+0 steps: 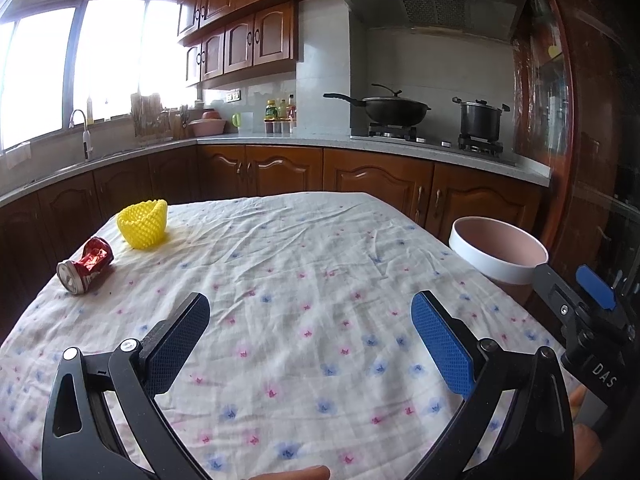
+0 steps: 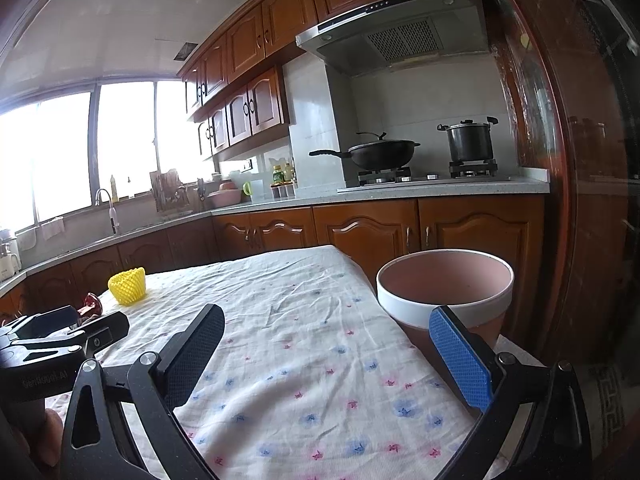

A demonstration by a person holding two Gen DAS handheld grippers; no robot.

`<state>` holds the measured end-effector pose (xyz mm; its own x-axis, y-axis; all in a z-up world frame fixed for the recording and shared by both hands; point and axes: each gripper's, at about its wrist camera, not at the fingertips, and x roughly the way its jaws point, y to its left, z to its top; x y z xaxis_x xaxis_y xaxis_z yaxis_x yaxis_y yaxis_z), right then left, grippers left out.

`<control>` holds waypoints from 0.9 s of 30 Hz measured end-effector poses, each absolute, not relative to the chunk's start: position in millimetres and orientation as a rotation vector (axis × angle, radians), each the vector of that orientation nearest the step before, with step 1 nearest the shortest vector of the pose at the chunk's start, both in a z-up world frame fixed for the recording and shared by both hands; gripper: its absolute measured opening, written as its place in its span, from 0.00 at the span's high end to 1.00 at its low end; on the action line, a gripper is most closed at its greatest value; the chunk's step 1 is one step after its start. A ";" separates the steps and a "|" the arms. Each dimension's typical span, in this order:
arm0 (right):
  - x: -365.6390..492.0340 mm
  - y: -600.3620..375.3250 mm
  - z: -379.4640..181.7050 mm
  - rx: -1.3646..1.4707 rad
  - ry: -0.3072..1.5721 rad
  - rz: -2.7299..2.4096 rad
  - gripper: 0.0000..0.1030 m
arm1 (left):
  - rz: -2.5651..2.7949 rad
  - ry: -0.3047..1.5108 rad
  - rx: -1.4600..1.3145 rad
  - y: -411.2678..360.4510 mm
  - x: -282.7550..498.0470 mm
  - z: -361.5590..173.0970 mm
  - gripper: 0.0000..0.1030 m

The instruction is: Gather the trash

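Counter: your work surface (image 1: 304,264) is draped in a wrinkled white cloth printed with small pink and blue flowers; all the trash you can see sits at its far left corner
Bin: the pink bin with a white rim (image 1: 498,254) stands just off the counter's right edge, open top facing up; in your right wrist view it (image 2: 445,294) is close ahead, partly behind the blue pad
Left gripper: your left gripper (image 1: 310,336) hovers over the middle of the cloth with its fingers spread wide and nothing between them; from the right wrist view you see it (image 2: 64,332) low at the left, in front of the can
Right gripper: your right gripper (image 2: 326,354) is also fully spread and holds nothing, poised above the counter's right side near the bin; the left wrist view catches its body (image 1: 588,312) at the right edge
Foam net: the yellow foam fruit net (image 1: 143,223) stands upright like a cup on the cloth, just beyond the can
Can: the crushed red can (image 1: 85,266) lies on its side near the left edge, silver end toward you, close to the net but apart from it
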<state>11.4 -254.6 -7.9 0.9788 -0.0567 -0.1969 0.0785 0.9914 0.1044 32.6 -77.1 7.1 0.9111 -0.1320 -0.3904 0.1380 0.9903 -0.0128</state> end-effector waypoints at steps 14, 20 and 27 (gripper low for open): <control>10.9 -254.4 -7.6 0.115 0.194 -0.068 0.00 | -0.140 0.405 0.024 -78.8 32.2 5.4 0.00; 10.2 -253.5 -7.2 0.117 0.192 -0.068 0.00 | -0.142 0.400 0.029 -77.8 32.5 5.8 0.00; 10.2 -253.5 -7.3 0.117 0.192 -0.068 0.00 | -0.146 0.404 0.032 -77.7 33.5 6.7 0.00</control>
